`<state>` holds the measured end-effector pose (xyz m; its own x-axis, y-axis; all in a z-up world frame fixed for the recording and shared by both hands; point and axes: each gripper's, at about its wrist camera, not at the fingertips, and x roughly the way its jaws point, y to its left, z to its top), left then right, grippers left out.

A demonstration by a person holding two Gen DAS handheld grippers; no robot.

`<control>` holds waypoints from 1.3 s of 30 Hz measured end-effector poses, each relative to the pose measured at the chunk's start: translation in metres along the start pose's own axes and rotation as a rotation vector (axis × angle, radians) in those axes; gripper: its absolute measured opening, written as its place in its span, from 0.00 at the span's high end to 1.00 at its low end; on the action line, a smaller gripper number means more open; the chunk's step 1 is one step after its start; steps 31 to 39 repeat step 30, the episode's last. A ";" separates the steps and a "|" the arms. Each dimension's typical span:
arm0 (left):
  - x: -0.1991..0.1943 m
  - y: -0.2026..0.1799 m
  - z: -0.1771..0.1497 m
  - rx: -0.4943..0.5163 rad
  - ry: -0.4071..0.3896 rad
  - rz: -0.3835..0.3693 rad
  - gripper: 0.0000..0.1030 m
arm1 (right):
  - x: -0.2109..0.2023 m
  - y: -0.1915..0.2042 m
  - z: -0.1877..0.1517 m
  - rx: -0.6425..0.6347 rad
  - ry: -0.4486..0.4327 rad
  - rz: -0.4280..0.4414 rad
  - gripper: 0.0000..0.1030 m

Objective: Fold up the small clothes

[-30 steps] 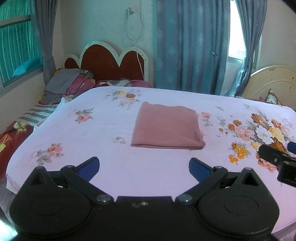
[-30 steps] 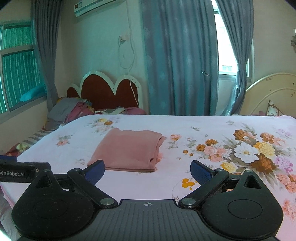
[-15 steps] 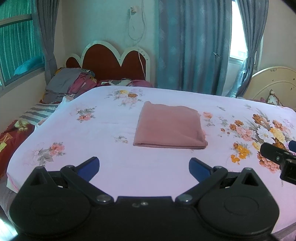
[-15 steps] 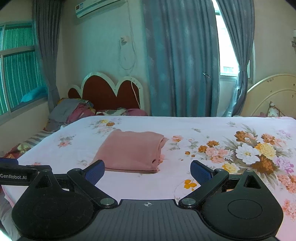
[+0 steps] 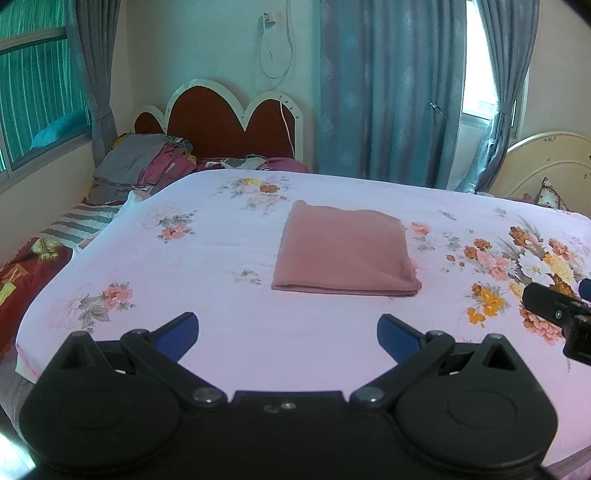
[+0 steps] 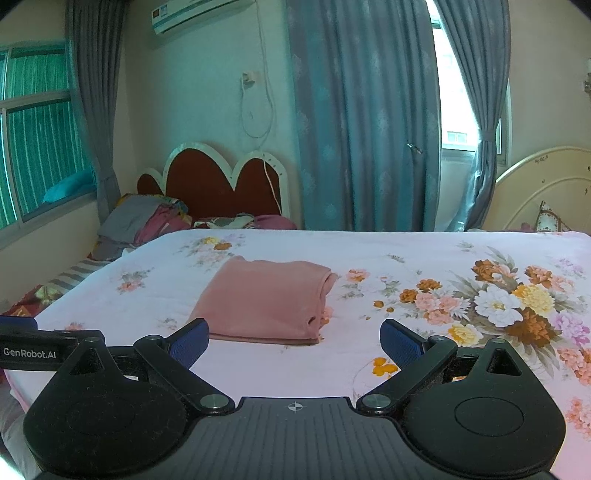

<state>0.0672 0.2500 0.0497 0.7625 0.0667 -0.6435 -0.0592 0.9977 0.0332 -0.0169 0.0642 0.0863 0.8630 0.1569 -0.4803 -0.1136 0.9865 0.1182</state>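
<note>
**Folded pink garment on bed; both of my grippers spread and holding nothing**

The pink garment (image 5: pixel 345 254) lies folded into a flat rectangle on the floral bedsheet (image 5: pixel 207 258). I take it as my landmark. It rests flat, with nothing touching it.

My left gripper (image 5: pixel 287 330) hangs over the near part of the sheet, short of the garment's near edge. Its blue-padded fingers (image 5: pixel 176 331) are spread wide, with bare sheet between them. My right gripper (image 6: pixel 294 341) is likewise spread and holds nothing. In its own view the left fingertip (image 6: pixel 189 341) overlaps the garment's near-left corner; I cannot tell whether it touches or only sits in front.

What each view adds:
- The left wrist view shows the garment's top face nearly square-on, with its thick folded near edge. It also catches part of my right gripper at the frame's right edge, well to the right of the garment.
- The right wrist view shows the garment (image 6: pixel 266 301) from its right side, where the stacked layers and a rumpled right edge are visible. It alone shows the air conditioner (image 6: pixel 199 14) high on the wall beyond the garment, and part of my left gripper, labelled "GenRobot.AI", to the garment's left.

Both views show the red scalloped headboard (image 5: pixel 225 122) and a clothes pile (image 5: pixel 144 162) beyond and left of the garment, and blue curtains (image 5: pixel 388 92) behind it.
</note>
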 end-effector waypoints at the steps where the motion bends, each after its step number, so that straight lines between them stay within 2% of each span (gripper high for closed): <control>1: 0.000 0.000 0.000 -0.001 0.001 0.000 0.00 | 0.000 0.001 0.000 -0.002 -0.001 0.000 0.05; 22: 0.016 0.002 0.001 -0.018 0.036 -0.024 0.00 | 0.015 0.001 -0.002 -0.007 0.024 0.010 0.05; 27: 0.027 -0.001 0.005 -0.013 -0.004 -0.048 0.03 | 0.026 -0.002 0.000 -0.009 0.034 0.006 0.05; 30: 0.042 -0.002 0.014 -0.008 0.004 -0.048 0.00 | 0.037 -0.007 0.001 -0.010 0.043 -0.011 0.05; 39: 0.042 -0.002 0.014 -0.008 0.004 -0.048 0.00 | 0.037 -0.007 0.001 -0.010 0.043 -0.011 0.05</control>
